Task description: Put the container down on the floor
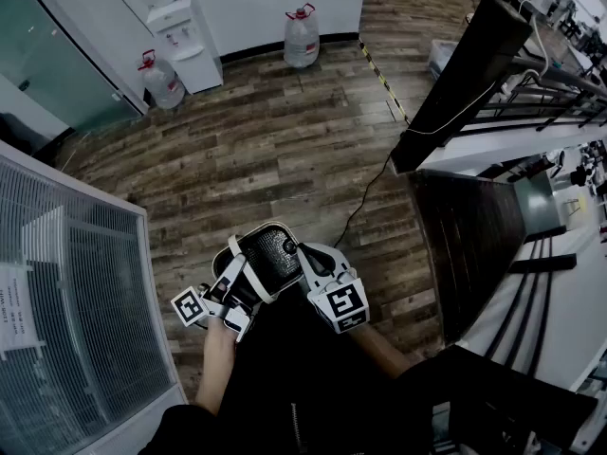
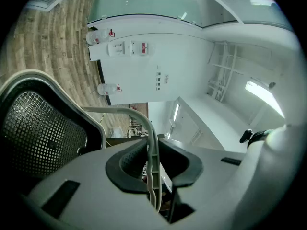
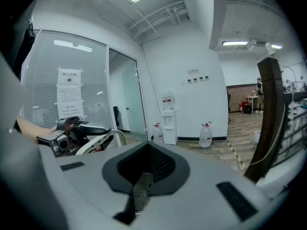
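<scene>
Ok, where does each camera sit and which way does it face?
Head view: on the person's head, steeply down at the wooden floor; forearms, left gripper and right gripper show, holding the container.
Left gripper view: on the left gripper, looking along its fingers, shut on the container's white rim.
Right gripper view: on the right gripper, fingers shut on the mesh wall, facing the water dispenser.
Shared: all three show the container and dispenser.

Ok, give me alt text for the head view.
Seen from above, a black mesh container with a white rim is held between the left gripper and right gripper, above a wood-plank floor. Two water bottles stand by the far white wall.
</scene>
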Available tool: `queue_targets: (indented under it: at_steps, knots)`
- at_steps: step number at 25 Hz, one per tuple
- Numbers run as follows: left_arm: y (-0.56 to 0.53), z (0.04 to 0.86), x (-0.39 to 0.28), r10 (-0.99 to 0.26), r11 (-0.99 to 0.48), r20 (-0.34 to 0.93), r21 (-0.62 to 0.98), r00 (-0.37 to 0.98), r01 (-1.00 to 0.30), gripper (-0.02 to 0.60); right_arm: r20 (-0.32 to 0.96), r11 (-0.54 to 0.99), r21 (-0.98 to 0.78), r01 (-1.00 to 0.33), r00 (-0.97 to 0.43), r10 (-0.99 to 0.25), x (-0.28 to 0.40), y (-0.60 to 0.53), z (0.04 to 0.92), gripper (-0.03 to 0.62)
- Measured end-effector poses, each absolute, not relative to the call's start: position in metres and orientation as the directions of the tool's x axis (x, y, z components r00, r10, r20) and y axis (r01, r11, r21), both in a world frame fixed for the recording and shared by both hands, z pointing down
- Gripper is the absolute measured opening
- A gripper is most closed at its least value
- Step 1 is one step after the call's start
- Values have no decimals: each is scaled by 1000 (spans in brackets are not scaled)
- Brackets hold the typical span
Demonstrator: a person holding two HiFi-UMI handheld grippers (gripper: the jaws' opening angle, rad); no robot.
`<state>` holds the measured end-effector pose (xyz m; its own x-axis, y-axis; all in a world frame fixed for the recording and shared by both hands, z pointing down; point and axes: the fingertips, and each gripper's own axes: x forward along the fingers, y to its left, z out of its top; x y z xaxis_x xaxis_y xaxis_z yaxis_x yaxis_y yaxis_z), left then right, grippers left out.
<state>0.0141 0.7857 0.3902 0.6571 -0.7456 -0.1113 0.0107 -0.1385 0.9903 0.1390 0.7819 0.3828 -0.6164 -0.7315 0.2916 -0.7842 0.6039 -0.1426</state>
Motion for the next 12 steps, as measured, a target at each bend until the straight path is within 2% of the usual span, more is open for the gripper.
queue_targets:
  at_steps: [6,12]
  knots:
    - [783,393,14,-750,-136,-104,991,653,2,78,250,626,-192,-756,-654,-714,137,780,382,10]
    - [783,397,17,-755,-123,-98,992,648,6,78,271,624,-175,-761,-647,-713,143,782,386,11]
